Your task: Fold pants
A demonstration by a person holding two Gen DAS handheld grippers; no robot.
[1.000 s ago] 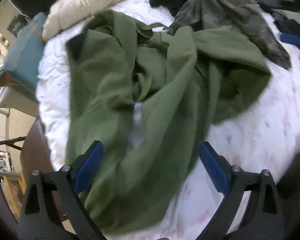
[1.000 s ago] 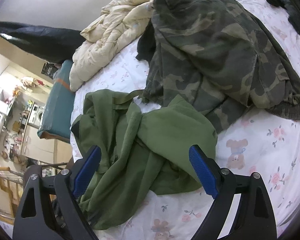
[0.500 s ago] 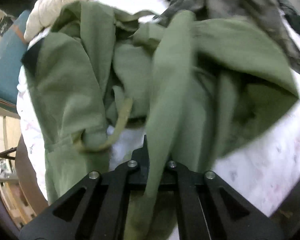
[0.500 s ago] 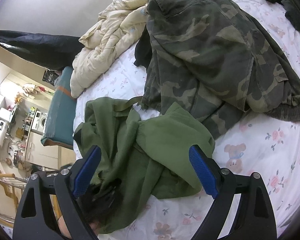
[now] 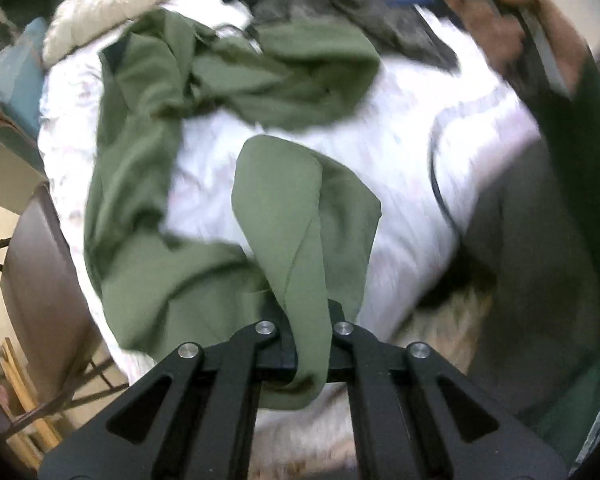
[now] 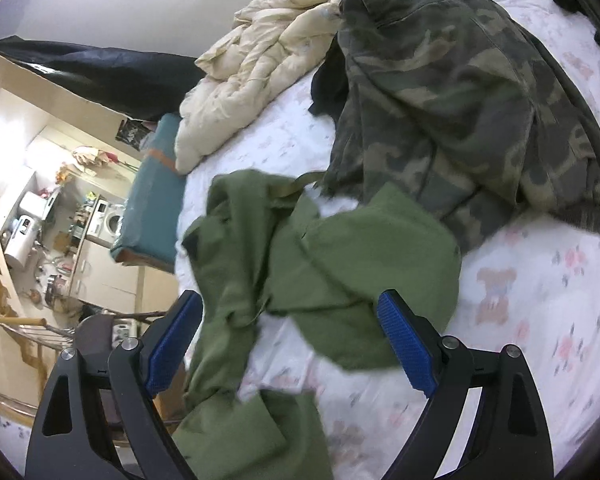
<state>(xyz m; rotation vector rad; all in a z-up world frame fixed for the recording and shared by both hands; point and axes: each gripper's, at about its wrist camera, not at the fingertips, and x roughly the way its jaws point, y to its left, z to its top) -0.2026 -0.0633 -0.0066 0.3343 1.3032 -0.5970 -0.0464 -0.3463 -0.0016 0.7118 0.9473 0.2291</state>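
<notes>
Left gripper (image 5: 309, 354): clenched on a fold of the green pants (image 5: 300, 240), which rises out of the closed jaws and droops over toward the far side.
Pants: crumpled on the floral bed sheet (image 5: 400, 168), the bulk running from the near left edge up to a bunched heap at the far middle; the long axis is not yet straight.
Right gripper (image 6: 290, 344): released, blue pads wide apart, nothing between them, hovering above the cloth.
Deciding relation: the loose heap (image 6: 340, 264) lies just ahead of the right gripper, so that hand looks nearer to the free end.
Camouflage jacket (image 6: 460, 80): far right, its hem touching the pants.
</notes>
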